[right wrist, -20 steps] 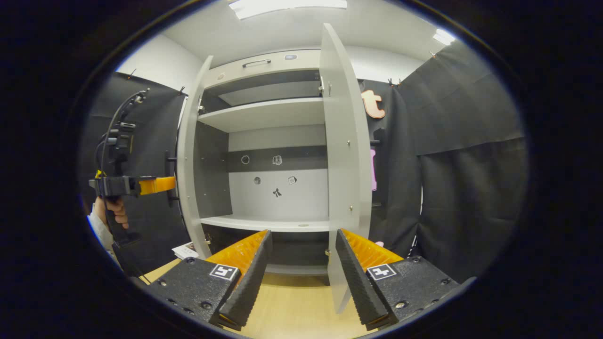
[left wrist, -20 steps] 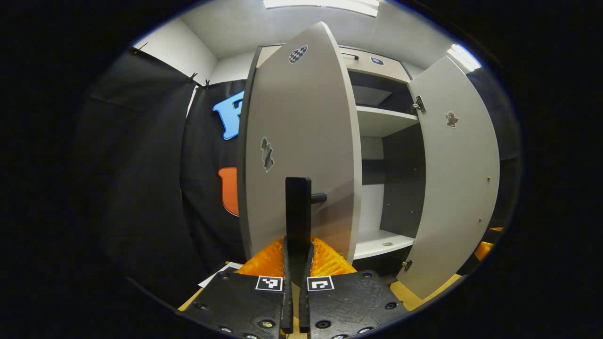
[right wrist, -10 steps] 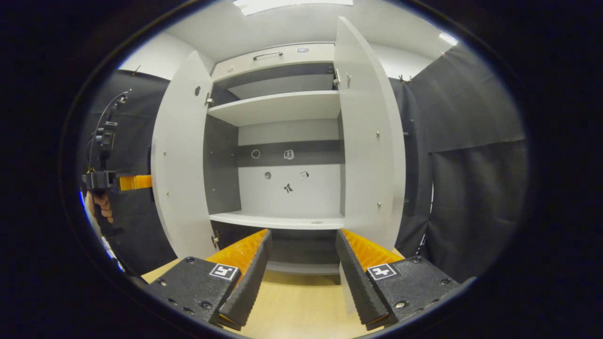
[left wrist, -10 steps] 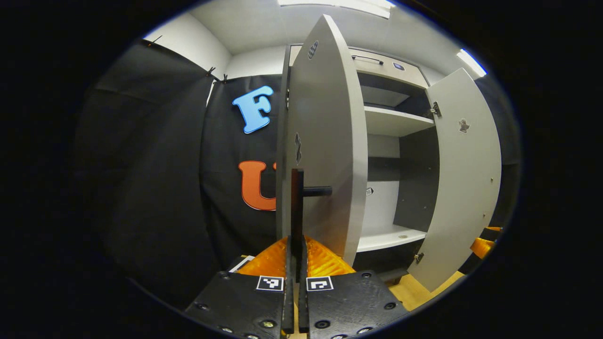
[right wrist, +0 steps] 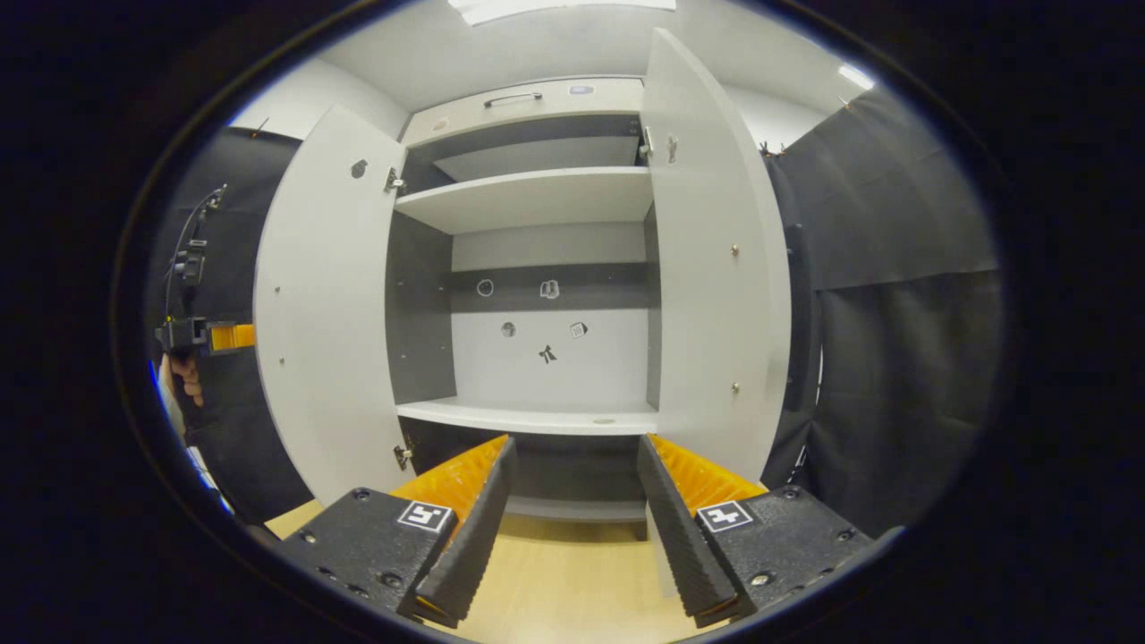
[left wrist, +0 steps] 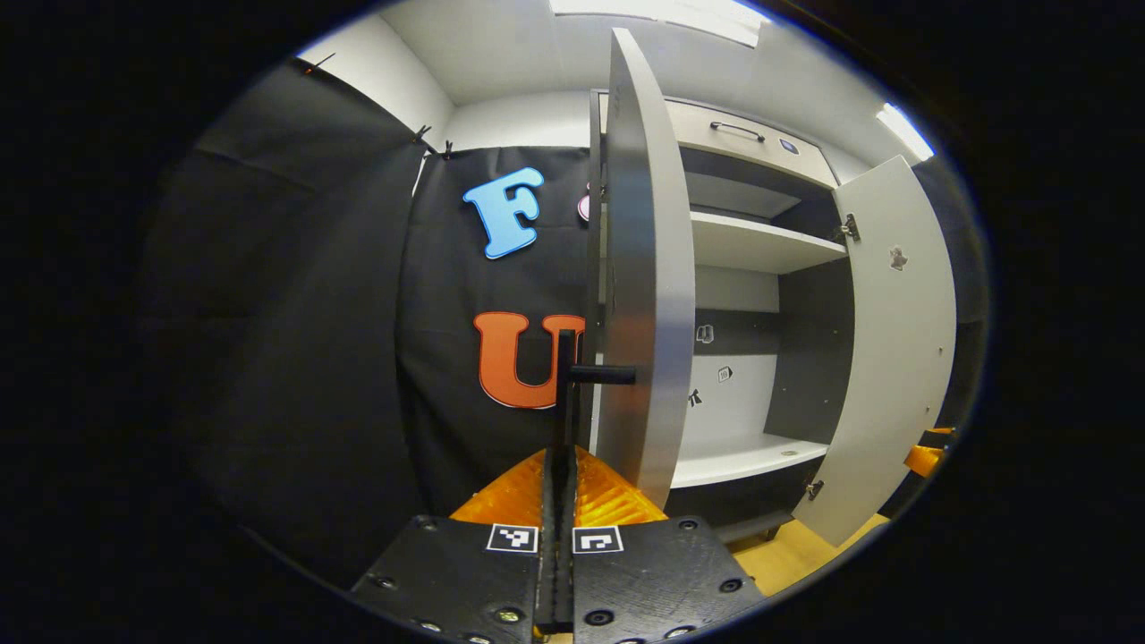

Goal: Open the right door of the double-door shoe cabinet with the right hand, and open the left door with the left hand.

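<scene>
Left tool (left wrist: 556,501): clamped tight on the left door's handle (left wrist: 567,394).
Left door (left wrist: 646,268): swung out edge-on from the cabinet (right wrist: 537,268).
Right tool (right wrist: 572,510): wide apart, holding nothing, low before the cabinet.
Right door (right wrist: 716,268): standing fully open.
Advice: follow the hinge arc, pull steadily, release only once the left door rests.
</scene>
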The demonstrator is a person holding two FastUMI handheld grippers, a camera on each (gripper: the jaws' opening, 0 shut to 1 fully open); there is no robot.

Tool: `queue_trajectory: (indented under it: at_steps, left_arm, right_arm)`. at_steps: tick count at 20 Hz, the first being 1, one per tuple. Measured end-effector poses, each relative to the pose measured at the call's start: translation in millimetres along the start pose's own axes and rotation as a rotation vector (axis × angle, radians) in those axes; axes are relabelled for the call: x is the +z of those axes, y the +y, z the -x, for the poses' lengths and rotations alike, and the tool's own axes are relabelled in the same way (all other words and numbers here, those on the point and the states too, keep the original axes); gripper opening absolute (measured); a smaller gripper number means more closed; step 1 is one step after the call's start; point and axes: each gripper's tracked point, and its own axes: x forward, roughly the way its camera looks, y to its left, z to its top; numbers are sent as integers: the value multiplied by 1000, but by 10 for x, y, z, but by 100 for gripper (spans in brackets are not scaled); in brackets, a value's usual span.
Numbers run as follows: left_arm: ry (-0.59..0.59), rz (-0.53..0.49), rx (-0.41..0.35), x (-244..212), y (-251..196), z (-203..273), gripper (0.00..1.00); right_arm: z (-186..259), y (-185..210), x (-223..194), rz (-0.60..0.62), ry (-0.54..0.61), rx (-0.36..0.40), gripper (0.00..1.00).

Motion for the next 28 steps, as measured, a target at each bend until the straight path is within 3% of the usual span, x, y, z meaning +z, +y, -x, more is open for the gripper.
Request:
queue_trajectory:
  at_steps: [5,10,16,20,24,28]
  left_arm:
    - [-4,-60,-11,-19,67,29,1]
    - [3,-55,46,-103,43,404,2]
    - [-59,-58,-39,-180,-594,287,0]
    - [-18,72,-198,-375,-1385,110,0]
    - [-26,18,-156,-423,-1467,-45,0]
    - [-27,20,-160,-478,-1633,-130,0]
  right_arm:
    - [-52,62,-70,12,24,1,86]
    - [-88,-34,-194,33,45,-29,86]
    - [-112,-10,-74,27,17,-16,86]
    - [-109,51,82,4,-25,-9,85]
    - [-51,-4,70,22,-12,-15,85]
    - [-23,-65,54,19,-13,-30,85]
